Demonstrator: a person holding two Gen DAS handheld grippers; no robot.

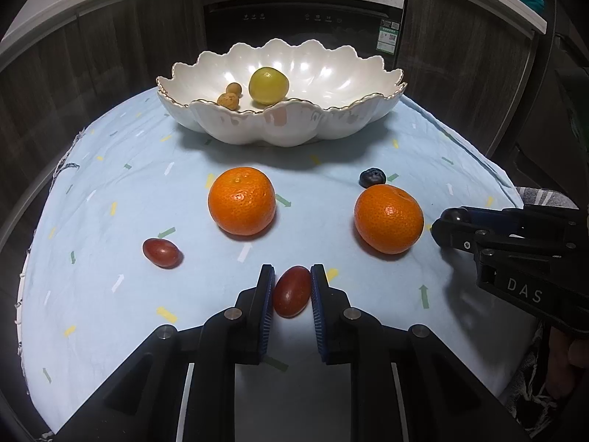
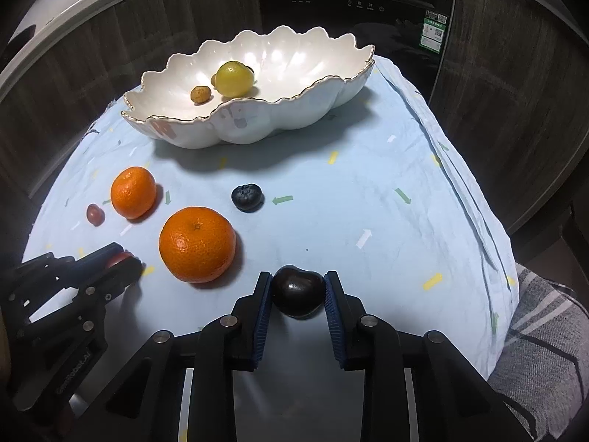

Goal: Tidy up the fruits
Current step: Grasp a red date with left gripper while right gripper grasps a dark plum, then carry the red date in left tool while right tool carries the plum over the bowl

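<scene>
The left gripper (image 1: 292,291) is clenched on a red grape tomato (image 1: 291,292) at lower centre of the left wrist view, the fruit's long axis running along the fingers. The right gripper (image 2: 298,291) grasps a dark cherry (image 2: 297,291) at lower centre of its own view. Both fruits sit low on the blue cloth (image 1: 110,184). The white scalloped bowl (image 1: 279,125) lies straight up-frame from the left gripper and up-left from the right, so the left looks nearer.
</scene>
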